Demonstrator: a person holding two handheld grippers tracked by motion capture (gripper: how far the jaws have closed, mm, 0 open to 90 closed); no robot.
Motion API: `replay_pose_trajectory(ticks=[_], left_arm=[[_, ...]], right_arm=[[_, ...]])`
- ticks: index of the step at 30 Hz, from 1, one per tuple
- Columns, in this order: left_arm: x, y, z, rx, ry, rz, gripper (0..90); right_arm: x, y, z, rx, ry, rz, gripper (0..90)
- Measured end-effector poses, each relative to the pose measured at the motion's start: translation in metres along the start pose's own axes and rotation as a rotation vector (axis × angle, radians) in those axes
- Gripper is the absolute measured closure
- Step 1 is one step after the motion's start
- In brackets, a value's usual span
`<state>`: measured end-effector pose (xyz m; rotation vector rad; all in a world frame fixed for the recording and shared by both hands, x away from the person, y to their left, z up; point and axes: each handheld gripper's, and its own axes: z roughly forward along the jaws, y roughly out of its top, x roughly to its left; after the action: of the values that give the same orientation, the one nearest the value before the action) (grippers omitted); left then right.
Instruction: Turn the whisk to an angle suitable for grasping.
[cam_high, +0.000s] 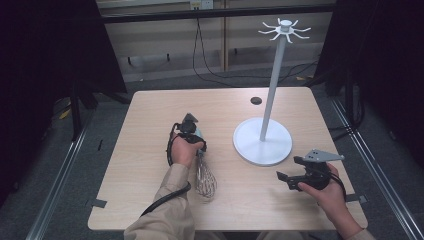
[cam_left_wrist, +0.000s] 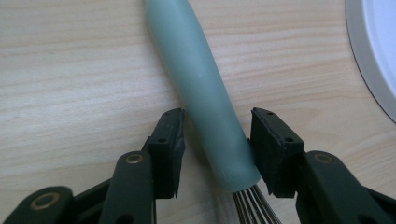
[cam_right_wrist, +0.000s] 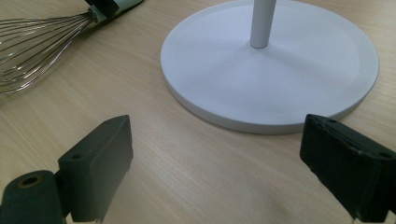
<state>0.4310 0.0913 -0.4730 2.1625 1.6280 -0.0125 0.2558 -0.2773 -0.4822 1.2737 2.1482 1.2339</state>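
I'm straddling the whisk handle (cam_left_wrist: 205, 98) with the unclenched left gripper (cam_left_wrist: 215, 151); it's running toward twelve o'clock.

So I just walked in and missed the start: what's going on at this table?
A person holds a claw in each hand at a wooden table. The left claw straddles the green handle of a whisk lying flat on the table; one pad sits against the handle and the other stands off, so it is not gripped yet. The right claw rests open near the round base of a white hook stand, holding nothing.
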Motion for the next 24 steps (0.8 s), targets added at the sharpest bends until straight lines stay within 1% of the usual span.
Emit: replay_pose_trajectory(ticks=[2, 4, 6, 9, 10, 12, 13, 14, 15, 16, 17, 18, 20, 21, 22, 23, 24], left_arm=[[-0.001, 0.0, 0.001, -0.001, 0.005, 0.001, 55.8], [-0.004, 0.001, 0.002, 0.011, 0.019, 0.014, 56.8], [-0.006, 0.001, 0.003, 0.013, 0.022, 0.009, 57.3], [-0.007, 0.002, 0.002, 0.029, 0.051, 0.009, 60.5], [-0.007, 0.003, 0.002, 0.039, 0.058, 0.001, 61.7], [-0.006, 0.003, 0.001, 0.04, 0.055, 0.001, 63.3], [-0.006, 0.002, 0.001, 0.037, 0.055, -0.004, 65.5], [-0.005, 0.002, 0.0, 0.042, 0.052, 0.0, 69.8], [-0.005, 0.001, -0.001, 0.038, 0.065, 0.023, 69.8], [-0.002, 0.0, -0.002, 0.041, 0.05, 0.01, 69.8], [-0.001, -0.002, -0.004, 0.039, 0.041, 0.009, 69.9], [-0.001, -0.002, -0.004, 0.039, 0.041, 0.009, 69.9], [0.0, -0.002, -0.007, 0.024, 0.034, 0.029, 70.0], [0.0, -0.003, -0.013, 0.012, 0.03, 0.054, 69.9], [0.0, -0.003, -0.016, -0.009, 0.023, 0.064, 69.9], [0.0, -0.003, -0.016, -0.009, 0.023, 0.064, 70.0], [0.0, -0.002, -0.02, -0.021, 0.017, 0.077, 70.0]], right_arm=[[0.0, 0.0, 0.0, -0.002, 0.001, -0.002, 9.3], [-0.001, 0.0, 0.0, 0.001, 0.001, -0.005, 9.3], [-0.001, 0.0, 0.0, 0.0, 0.001, -0.004, 9.3], [-0.001, 0.0, 0.0, -0.004, 0.0, -0.002, 9.3], [-0.001, 0.0, 0.0, -0.003, 0.0, -0.002, 9.3], [-0.001, 0.0, 0.0, 0.001, 0.0, -0.005, 9.3], [-0.001, 0.0, -0.001, 0.0, 0.0, -0.005, 9.3], [-0.001, 0.0, -0.001, -0.006, 0.0, 0.008, 9.3], [-0.001, 0.0, -0.001, -0.006, 0.0, 0.008, 9.3], [-0.001, 0.0, -0.001, -0.007, -0.001, 0.009, 9.3], [-0.002, 0.0, -0.001, -0.006, -0.002, 0.012, 9.3], [-0.002, 0.0, -0.001, -0.006, -0.004, 0.015, 9.3], [-0.002, 0.0, -0.001, -0.009, -0.002, 0.012, 9.3], [-0.002, 0.0, -0.002, -0.013, 0.0, 0.022, 9.3], [-0.002, 0.001, -0.002, -0.013, 0.001, 0.023, 9.3], [-0.002, 0.001, -0.002, -0.013, 0.001, 0.023, 9.3], [-0.003, 0.001, -0.001, -0.018, 0.005, 0.02, 9.3]])
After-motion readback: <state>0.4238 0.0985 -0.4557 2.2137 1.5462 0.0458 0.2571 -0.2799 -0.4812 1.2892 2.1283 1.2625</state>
